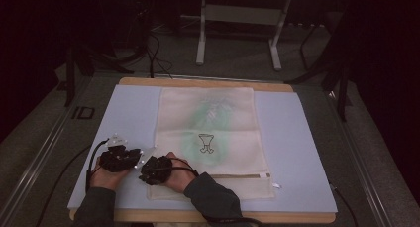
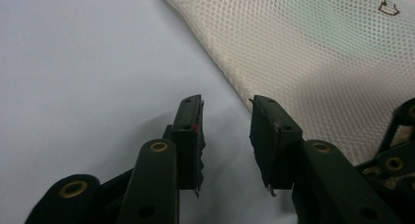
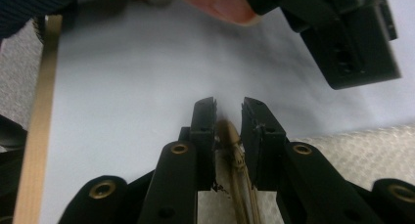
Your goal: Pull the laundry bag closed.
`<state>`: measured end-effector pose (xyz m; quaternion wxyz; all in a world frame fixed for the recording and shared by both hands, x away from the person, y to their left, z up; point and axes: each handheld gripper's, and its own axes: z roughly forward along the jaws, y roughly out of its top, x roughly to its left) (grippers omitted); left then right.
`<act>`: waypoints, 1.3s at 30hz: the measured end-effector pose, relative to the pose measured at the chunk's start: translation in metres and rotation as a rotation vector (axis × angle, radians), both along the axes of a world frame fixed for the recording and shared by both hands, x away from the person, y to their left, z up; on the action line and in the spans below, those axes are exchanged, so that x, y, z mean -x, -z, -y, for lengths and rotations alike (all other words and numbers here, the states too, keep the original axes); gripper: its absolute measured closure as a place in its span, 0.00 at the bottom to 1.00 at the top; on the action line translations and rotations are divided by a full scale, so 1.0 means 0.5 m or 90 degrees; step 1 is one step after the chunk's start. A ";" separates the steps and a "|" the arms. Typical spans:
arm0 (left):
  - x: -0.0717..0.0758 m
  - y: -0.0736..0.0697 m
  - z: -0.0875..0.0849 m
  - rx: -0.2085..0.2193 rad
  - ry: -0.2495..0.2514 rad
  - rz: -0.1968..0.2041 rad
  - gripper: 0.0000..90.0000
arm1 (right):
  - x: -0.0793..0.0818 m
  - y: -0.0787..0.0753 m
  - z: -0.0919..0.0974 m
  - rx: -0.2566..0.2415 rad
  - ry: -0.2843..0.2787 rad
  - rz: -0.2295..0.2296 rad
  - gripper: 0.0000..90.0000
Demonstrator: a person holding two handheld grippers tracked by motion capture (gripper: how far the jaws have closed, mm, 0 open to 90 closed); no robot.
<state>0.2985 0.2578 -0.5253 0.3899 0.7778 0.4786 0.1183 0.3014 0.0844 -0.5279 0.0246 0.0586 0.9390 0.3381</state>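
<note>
Bag (image 1: 213,138) edge (image 3: 235,153) between right jaws

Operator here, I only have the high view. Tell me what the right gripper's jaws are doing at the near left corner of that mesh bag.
Observer: The right gripper has its jaws closed on the tan zipper band at the edge of the mesh bag.
Operator: Now give me the left gripper.
Observer: The left gripper is open with nothing between its jaws. It points along the bag's edge, over the blue mat.
Operator: Report whether it touches the mesh.
Observer: The bag's edge runs just past its right jaw tip; contact cannot be judged from here.
</note>
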 end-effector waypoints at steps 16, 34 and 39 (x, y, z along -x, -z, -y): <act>0.001 -0.001 -0.003 0.007 -0.001 0.000 0.72 | -0.005 -0.015 0.014 -0.054 0.017 -0.020 0.90; 0.003 0.003 0.016 0.040 0.085 -0.018 0.90 | -0.006 -0.002 0.097 -0.052 0.026 -0.038 0.90; 0.004 0.006 0.030 0.027 0.121 -0.026 0.99 | -0.003 0.000 0.101 -0.045 0.026 -0.031 0.90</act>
